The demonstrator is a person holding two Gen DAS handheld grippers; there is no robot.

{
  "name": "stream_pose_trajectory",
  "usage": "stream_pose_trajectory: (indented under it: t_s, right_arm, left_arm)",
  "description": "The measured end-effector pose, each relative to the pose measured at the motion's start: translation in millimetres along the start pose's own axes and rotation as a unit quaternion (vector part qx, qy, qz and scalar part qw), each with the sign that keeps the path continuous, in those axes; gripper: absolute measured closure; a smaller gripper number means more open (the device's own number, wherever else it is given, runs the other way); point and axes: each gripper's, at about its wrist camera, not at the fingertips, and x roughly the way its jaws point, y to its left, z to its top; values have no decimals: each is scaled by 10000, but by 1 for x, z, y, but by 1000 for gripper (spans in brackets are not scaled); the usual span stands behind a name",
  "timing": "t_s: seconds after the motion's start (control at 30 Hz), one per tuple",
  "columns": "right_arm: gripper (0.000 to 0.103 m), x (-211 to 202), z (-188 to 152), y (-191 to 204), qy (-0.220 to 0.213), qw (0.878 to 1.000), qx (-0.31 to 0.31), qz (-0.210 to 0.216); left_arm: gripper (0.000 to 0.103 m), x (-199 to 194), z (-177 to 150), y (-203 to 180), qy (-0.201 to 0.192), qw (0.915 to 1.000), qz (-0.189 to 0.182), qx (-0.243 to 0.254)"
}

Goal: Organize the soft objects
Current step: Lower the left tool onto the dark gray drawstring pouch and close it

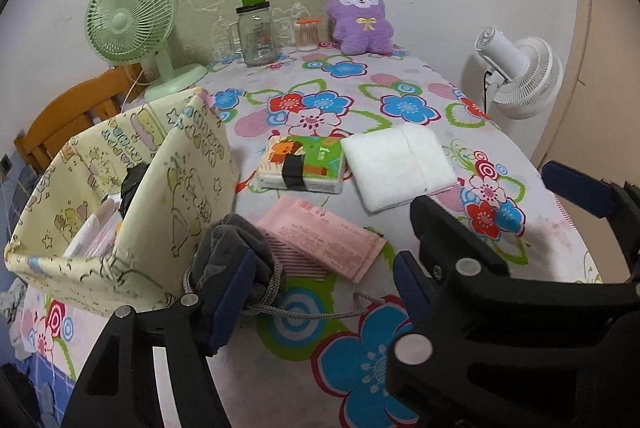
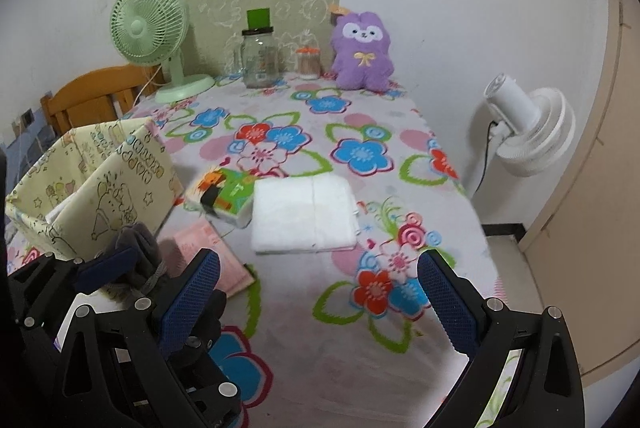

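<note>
Tilting downward over the table (image 2: pixel 320 348), both grippers (image 1: pixel 316 292) (image 2: pixel 318 300) gape (left beside a grey pouch (image 1: pixel 236 252))

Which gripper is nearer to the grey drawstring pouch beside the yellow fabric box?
Left. The left gripper has the grey drawstring pouch against one finger. The right gripper hangs open to the pouch's right, over the floral tablecloth.

Even, soft indoor light; mild blur; strong fisheye bending, dark corners
</note>
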Motion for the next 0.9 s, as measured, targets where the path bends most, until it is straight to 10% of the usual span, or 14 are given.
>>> stream_pose_trajectory:
  t_s: [0.73,0.9]
  right_arm:
    - [2,20,-26,40,307,9971,-561,407]
    - [2,25,-25,43,346,9967,-549,484]
  left_arm:
    - [25,14,-39,24,461,9980,175,-400]
    - [41,12,-39,25,379,9985,54,-398]
